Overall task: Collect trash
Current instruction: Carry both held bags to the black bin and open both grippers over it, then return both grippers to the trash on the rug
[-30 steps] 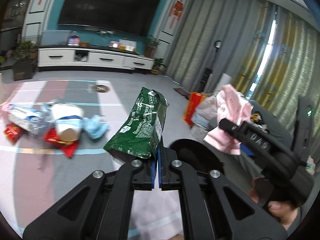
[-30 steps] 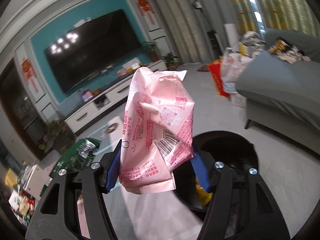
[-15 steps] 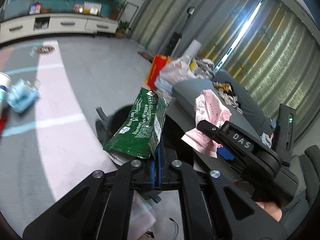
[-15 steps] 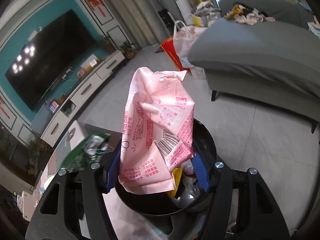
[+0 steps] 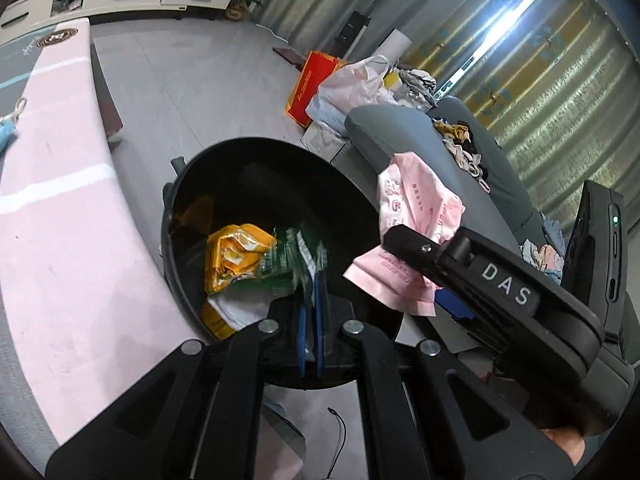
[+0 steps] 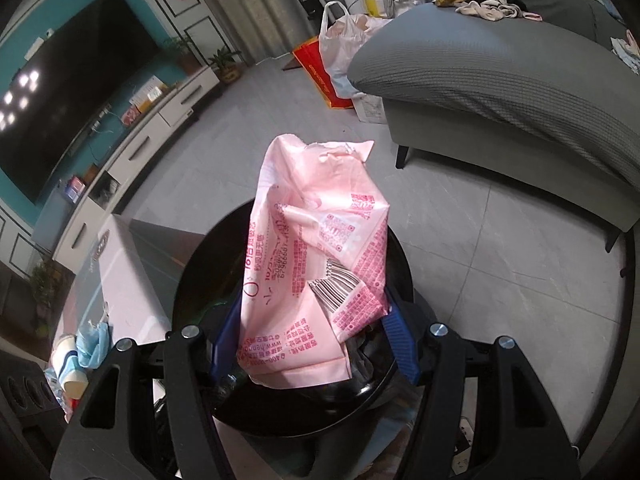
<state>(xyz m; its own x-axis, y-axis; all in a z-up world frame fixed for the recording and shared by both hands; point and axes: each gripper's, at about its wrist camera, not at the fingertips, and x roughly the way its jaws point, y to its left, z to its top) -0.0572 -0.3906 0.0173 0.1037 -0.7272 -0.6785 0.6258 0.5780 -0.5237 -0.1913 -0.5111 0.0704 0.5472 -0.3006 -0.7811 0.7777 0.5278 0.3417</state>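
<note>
Now right claw (image 6: 316,344) grasping pink wrapper (image 6: 316,264) over bin (image 5: 256,152) — left claw (image 5: 310,304) clenched.

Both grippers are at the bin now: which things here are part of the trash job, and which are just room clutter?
Job:
- black bin
- green wrapper, in left gripper
- pink wrapper, in right gripper
- yellow wrapper, binned

Clutter:
- grey sofa
- white plastic bag
- TV

left gripper (image 5: 310,308): black, blue pads, silver screws | right gripper (image 6: 316,344): black, blue pads, white "DAS" lettering
</note>
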